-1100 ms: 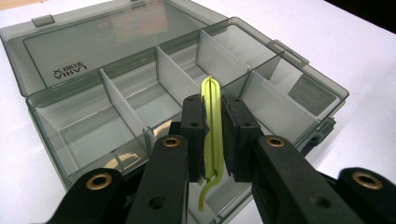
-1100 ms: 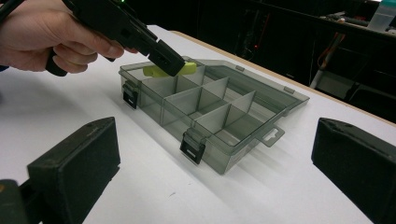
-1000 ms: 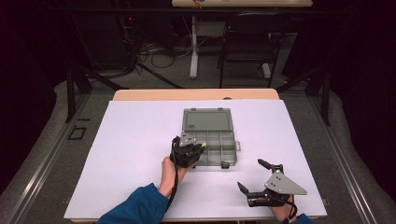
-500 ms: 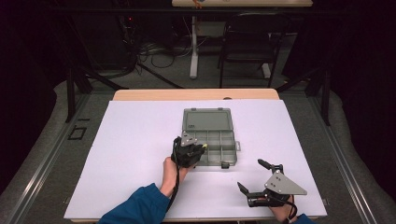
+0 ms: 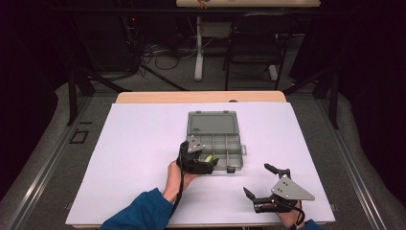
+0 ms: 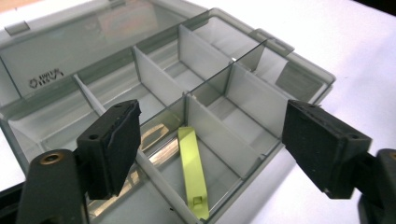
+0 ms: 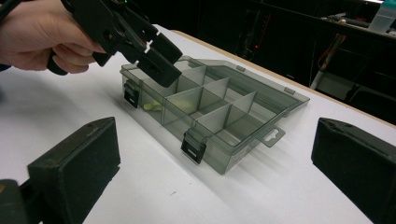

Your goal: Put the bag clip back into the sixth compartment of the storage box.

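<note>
Over the open grey translucent plastic compartment box (image 5: pixel 214 140) at centre surface, nothing has shifted: the left claw (image 6: pixel 205 140) stays spread and empty above the yellow-green plastic strip (image 6: pixel 193 171) in its near-left compartment. Right claw (image 5: pixel 263 184), at five o'clock, also apart.

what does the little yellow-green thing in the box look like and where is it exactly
On the white table sits a grey compartment box, lid open. Under the left gripper, one near-edge compartment holds a flat yellow-green strip. It is the box's sole bright item.
</note>
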Available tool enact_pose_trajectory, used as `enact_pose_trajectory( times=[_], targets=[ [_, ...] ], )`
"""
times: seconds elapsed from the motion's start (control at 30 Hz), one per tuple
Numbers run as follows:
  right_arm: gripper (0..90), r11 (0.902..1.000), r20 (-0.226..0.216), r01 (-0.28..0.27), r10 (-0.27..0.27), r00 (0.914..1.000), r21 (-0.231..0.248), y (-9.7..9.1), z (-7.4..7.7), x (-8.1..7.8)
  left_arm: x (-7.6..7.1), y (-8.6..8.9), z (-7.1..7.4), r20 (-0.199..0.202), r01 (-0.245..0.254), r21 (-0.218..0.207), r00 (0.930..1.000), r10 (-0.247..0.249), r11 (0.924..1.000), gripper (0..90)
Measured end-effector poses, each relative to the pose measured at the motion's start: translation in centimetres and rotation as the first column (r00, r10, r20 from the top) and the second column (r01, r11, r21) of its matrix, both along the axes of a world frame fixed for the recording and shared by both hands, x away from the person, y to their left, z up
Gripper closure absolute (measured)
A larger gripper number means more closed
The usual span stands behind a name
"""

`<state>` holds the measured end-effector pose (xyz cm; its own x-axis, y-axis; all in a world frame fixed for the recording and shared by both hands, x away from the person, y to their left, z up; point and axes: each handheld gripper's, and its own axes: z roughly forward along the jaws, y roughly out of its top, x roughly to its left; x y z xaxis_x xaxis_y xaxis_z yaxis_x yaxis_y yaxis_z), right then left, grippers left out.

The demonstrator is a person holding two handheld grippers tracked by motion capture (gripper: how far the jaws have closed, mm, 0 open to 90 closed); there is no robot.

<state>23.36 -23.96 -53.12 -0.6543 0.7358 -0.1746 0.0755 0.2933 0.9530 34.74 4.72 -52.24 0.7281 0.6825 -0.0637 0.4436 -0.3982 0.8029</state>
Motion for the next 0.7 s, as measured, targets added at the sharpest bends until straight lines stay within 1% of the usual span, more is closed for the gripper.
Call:
enact_pose_trajectory(
  times=[0.1,0.2,0.4,0.43,0.53,0.57,0.7],
  targets=[
    [0.6,1.0,-0.001,-0.001,0.001,1.0,-0.002,0.0,0.0,0.0,-0.3,0.2,0.4,-0.004,0.014,0.005,0.9999,-0.014,0.9999,16.1],
    [0.6,1.0,-0.002,-0.003,0.003,1.0,-0.004,0.1,0.0,0.0,-0.7,0.3,0.7,0.014,0.019,0.011,0.9997,-0.019,0.9998,14.7],
    [0.6,1.0,0.001,-0.003,0.003,1.0,0.003,0.0,0.0,0.0,-1.2,0.5,1.1,0.028,0.026,0.009,0.9993,-0.027,0.9996,11.6],
    [0.6,1.0,-0.002,-0.001,0.001,1.0,-0.002,0.0,0.0,0.0,-1.3,0.6,1.2,0.033,0.026,0.005,0.9991,-0.026,0.9997,11.4],
    [0.6,1.0,-0.004,-0.003,0.003,1.0,-0.007,0.1,0.0,0.0,-1.7,0.9,1.5,0.037,0.045,0.011,0.9983,-0.045,0.9989,11.2],
    [0.6,1.0,-0.001,-0.003,0.003,1.0,-0.001,0.1,0.0,0.0,-1.9,0.9,1.5,0.035,0.054,0.014,0.9979,-0.055,0.9984,11.1],
    [0.6,1.0,-0.006,-0.004,0.004,1.0,-0.001,0.1,-0.1,0.0,-2.5,1.2,1.7,0.046,0.073,0.019,0.9962,-0.074,0.9971,10.8]
  ],
)
